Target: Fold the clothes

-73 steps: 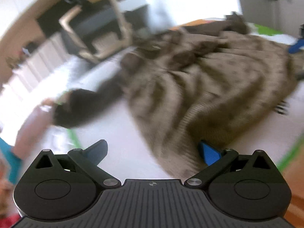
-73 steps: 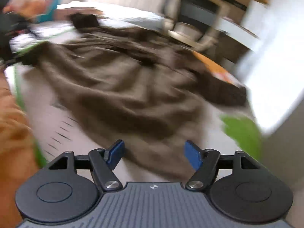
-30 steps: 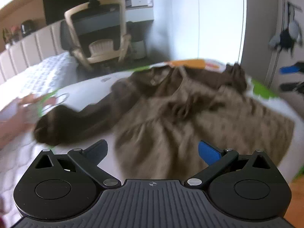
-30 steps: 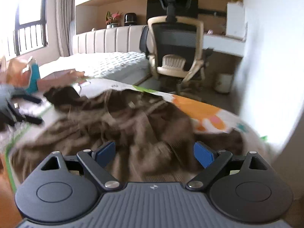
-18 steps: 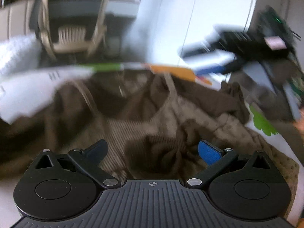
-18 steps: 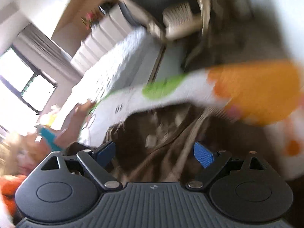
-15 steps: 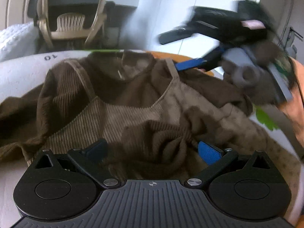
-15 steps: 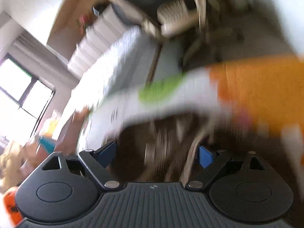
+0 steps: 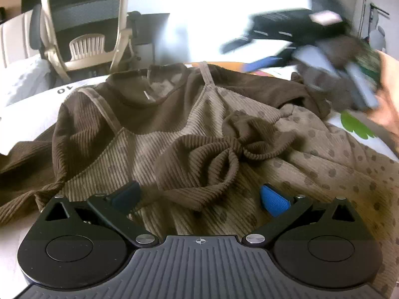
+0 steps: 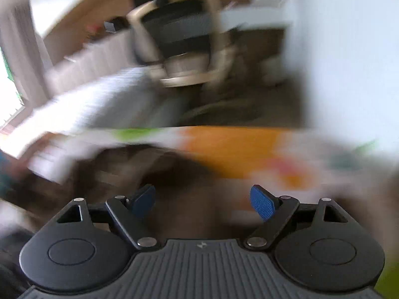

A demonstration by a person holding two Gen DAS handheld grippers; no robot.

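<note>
We've got one garment here, a brown dress [image 9: 199, 134] lying spread on a white mat [image 9: 30, 109] with colourful prints, neckline toward the office chair [image 9: 84, 25] at the far side. It looks like a two-tone piece: dark ribbed knit top and sleeves, lighter corduroy pinafore part with dots and two thin straps. One dark sleeve cuff [image 9: 212, 159] is bunched up in a heap right in the middle of the chest.

Handling-wise we'd guess it's soft, floppy and light, not slippery thanks to the ribbing, so it'll drape and drag rather than hold a shape. Best spots to grab are probably the shoulder seams or the hem corners; that crumpled cuff likely needs pulling out flat first.

Our left claw [image 9: 199, 199] hovers just over the fabric, fingers well apart, nothing pinched, with the bunched cuff lying right ahead of it. Our right claw [image 10: 202, 199] is very blurry in its own view; its jaws are closing but still wide, and dark cloth shows below them, not gripped as far as we can tell. Count: one dress, two claws, one chair.
</note>
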